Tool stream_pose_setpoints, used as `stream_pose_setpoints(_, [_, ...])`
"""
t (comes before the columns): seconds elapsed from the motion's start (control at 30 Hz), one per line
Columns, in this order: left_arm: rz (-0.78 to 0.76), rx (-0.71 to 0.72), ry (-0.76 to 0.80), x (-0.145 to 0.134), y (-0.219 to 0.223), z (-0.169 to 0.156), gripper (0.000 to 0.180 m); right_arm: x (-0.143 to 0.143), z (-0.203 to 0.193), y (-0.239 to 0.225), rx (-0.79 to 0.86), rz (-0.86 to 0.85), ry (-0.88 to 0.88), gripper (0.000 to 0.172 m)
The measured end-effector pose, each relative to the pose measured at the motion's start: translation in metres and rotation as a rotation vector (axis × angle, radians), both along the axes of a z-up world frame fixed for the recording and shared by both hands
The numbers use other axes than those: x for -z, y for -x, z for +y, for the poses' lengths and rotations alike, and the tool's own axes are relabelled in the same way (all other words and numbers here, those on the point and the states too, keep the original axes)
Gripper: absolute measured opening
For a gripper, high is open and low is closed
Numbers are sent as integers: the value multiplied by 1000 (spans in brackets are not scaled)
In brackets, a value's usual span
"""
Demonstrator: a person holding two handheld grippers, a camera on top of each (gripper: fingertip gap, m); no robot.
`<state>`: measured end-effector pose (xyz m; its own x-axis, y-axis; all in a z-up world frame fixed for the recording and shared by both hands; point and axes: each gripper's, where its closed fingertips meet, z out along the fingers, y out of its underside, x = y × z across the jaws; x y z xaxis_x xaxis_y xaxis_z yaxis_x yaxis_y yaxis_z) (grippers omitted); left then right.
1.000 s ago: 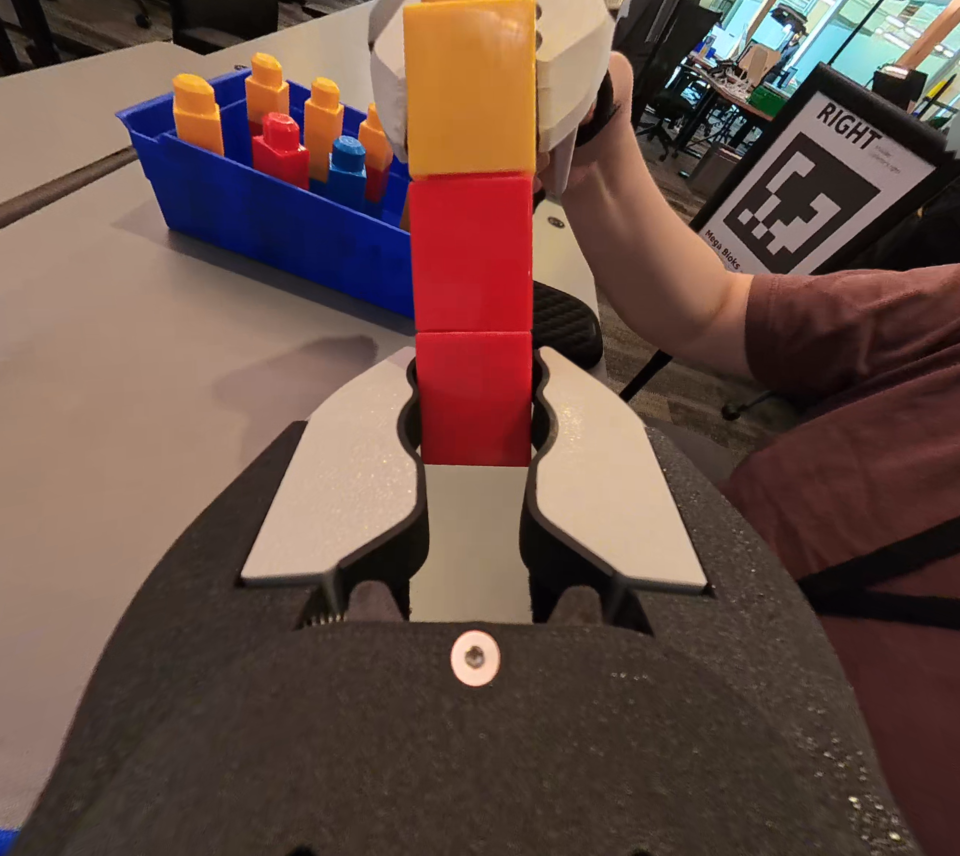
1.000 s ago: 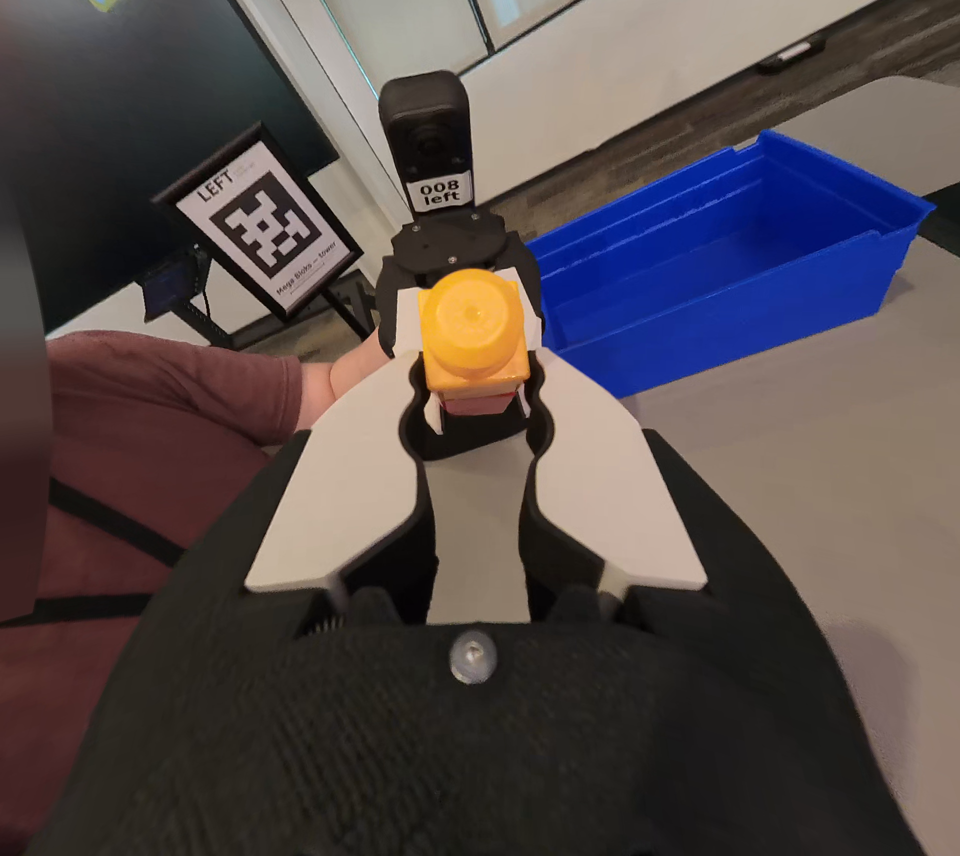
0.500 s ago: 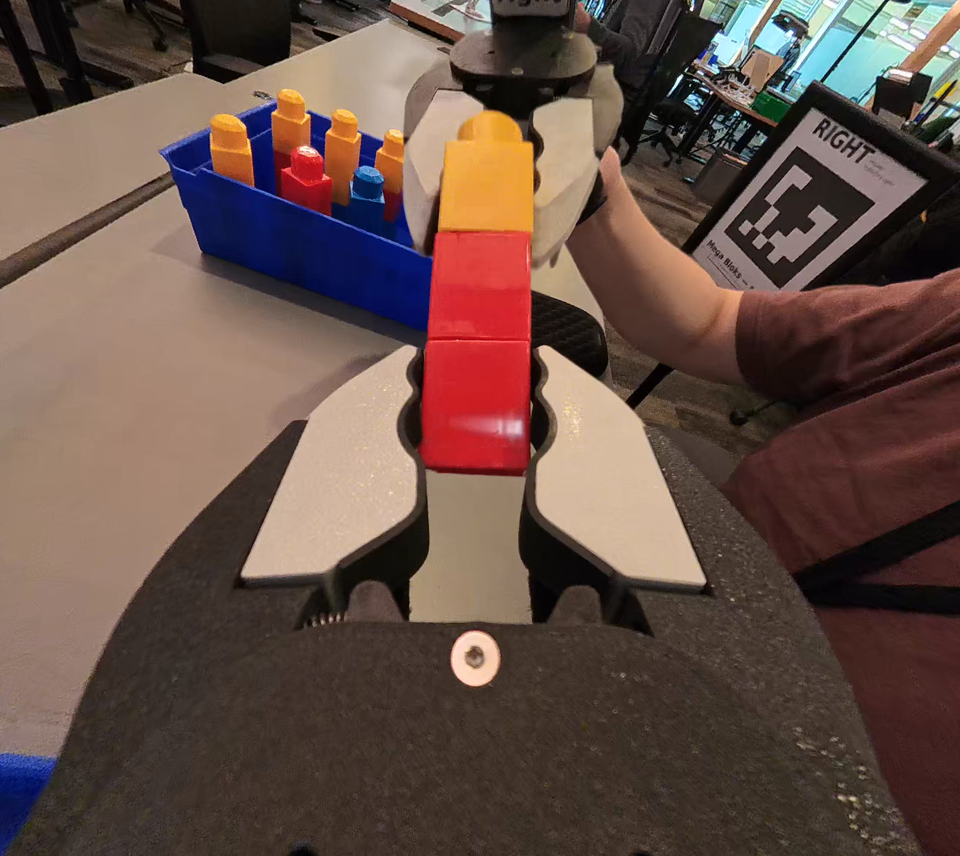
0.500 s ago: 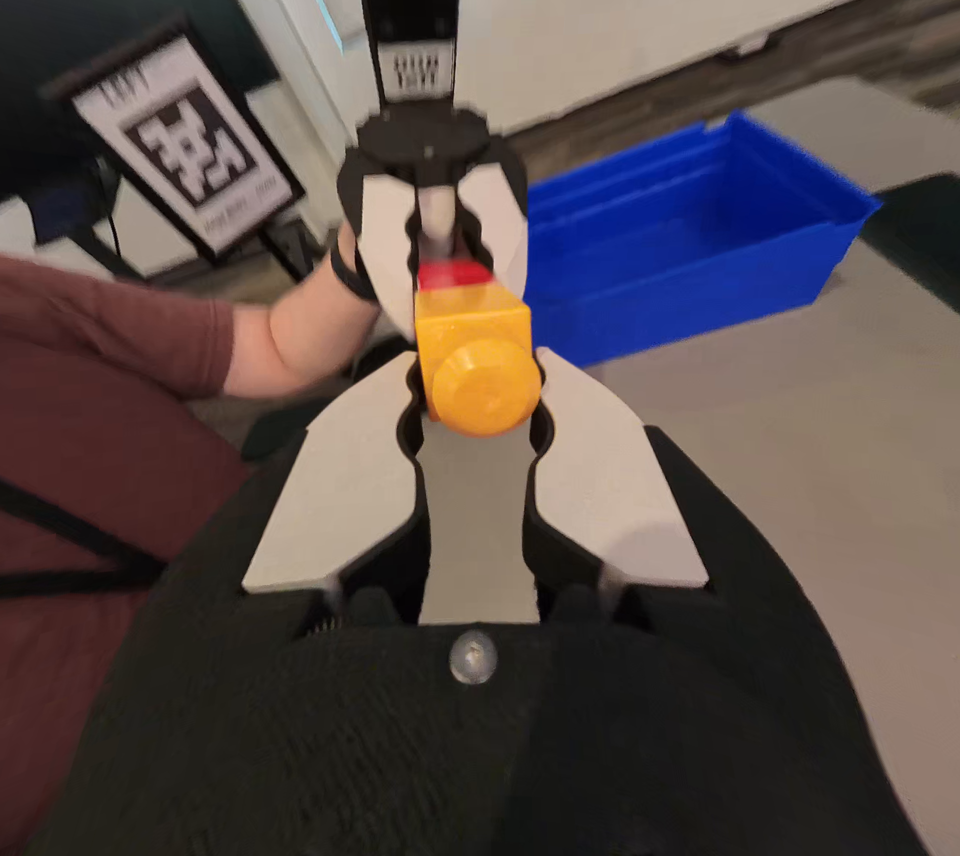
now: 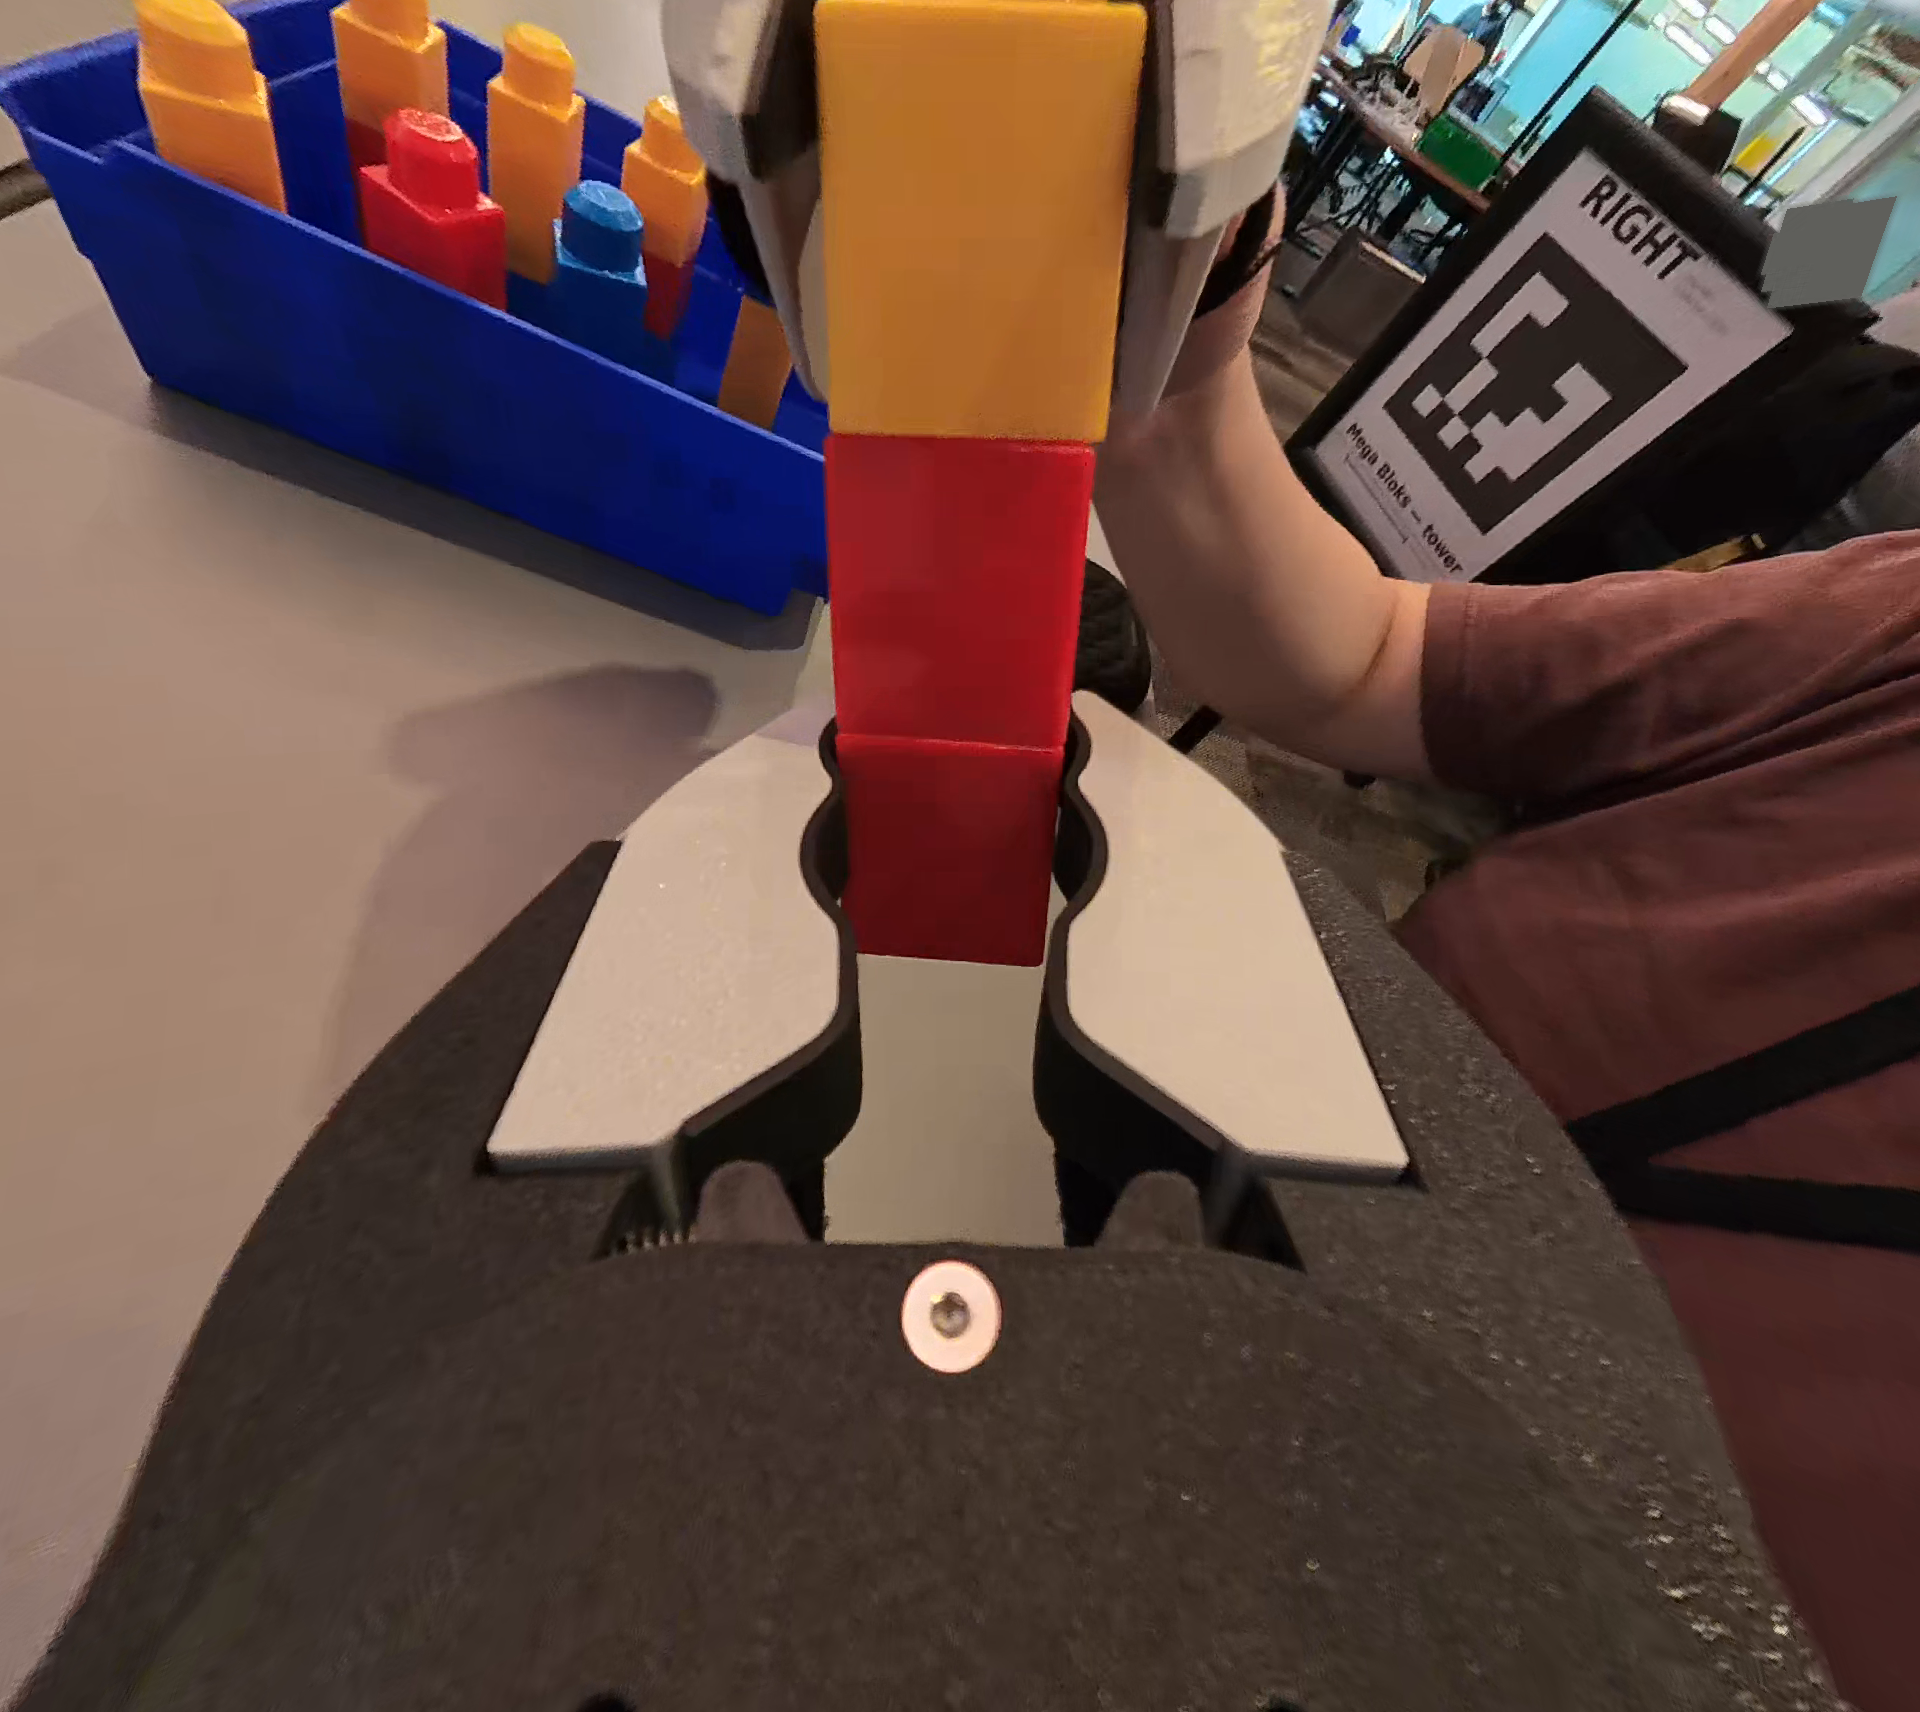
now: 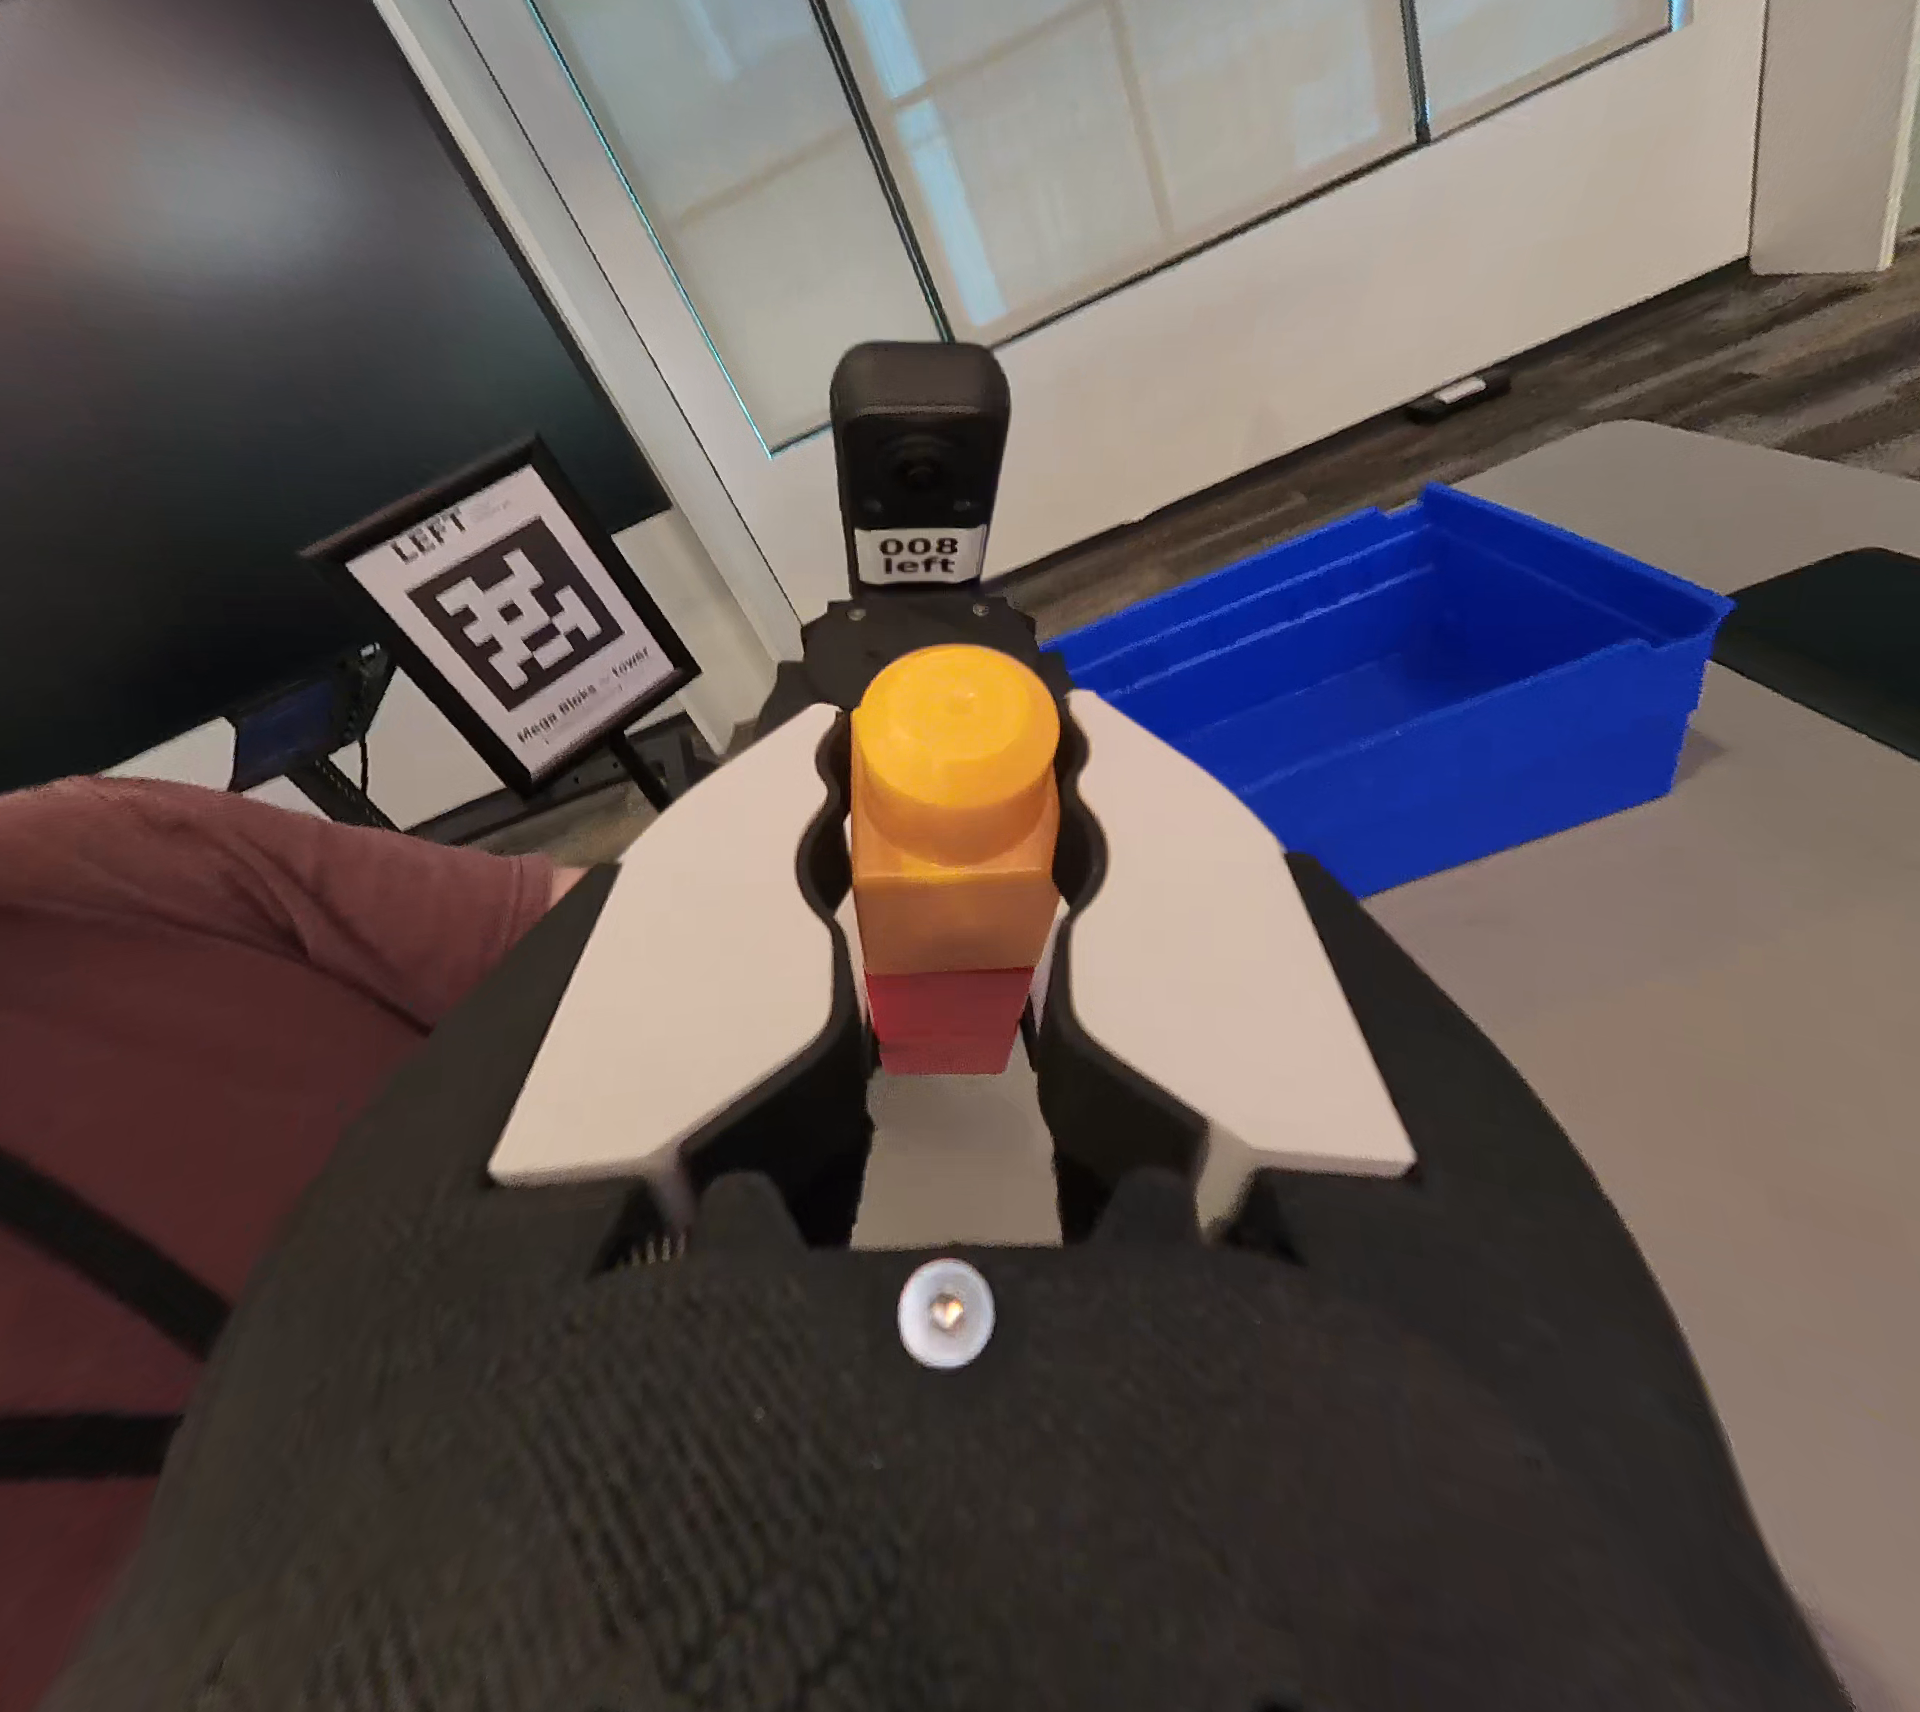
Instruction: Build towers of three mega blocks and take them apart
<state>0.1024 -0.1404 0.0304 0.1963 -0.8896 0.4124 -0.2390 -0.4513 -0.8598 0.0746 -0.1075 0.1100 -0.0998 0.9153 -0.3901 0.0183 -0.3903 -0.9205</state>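
A three-block tower hangs in the air between my two grippers. In the left wrist view my left gripper (image 5: 948,789) is shut on the bottom red block (image 5: 945,852). A second red block (image 5: 956,592) sits on it, and the yellow block (image 5: 977,208) tops the tower. My right gripper (image 5: 977,135) grips the yellow block from above. In the right wrist view my right gripper (image 6: 951,789) is shut on the yellow block (image 6: 951,831), stud towards the camera, with a red block (image 6: 945,1018) below it. The left gripper's camera mount (image 6: 920,457) shows behind.
A blue bin (image 5: 343,353) holding several yellow, red and blue blocks stands on the grey table (image 5: 208,675) at the left. An empty blue bin (image 6: 1455,686) stands at the right of the right wrist view. Two framed marker signs (image 5: 1538,374) (image 6: 509,623) stand off the table. A person's arm (image 5: 1299,582) holds the right gripper. Left tips to right tips: about 9 centimetres.
The tower tipped away from the left wrist camera and came back upright and closer. Both grippers kept their hold on the end blocks; the three blocks stay joined.
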Motion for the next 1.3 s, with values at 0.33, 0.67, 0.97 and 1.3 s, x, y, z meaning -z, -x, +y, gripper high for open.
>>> stream_pose_setpoints(0.33, [-38, 14, -5, 0, -12, -2, 35, 0, -2, -6, 22, -60, -67, 37])
stream_pose_setpoints(0.67, [-38, 2, -52, -8, -14, -5, 36, 2, -13, -16, -13, -22, -38, 36])
stream_pose_setpoints(0.97, [74, -240, -222, -5, 47, -6, 63, 2, 38, -240, 978, -192, -368, 36])
stream_pose_setpoints(1.3, [101, -342, -213, -3, 64, -6, 56, 155, 90, -240, 1070, -471, -232, 36])
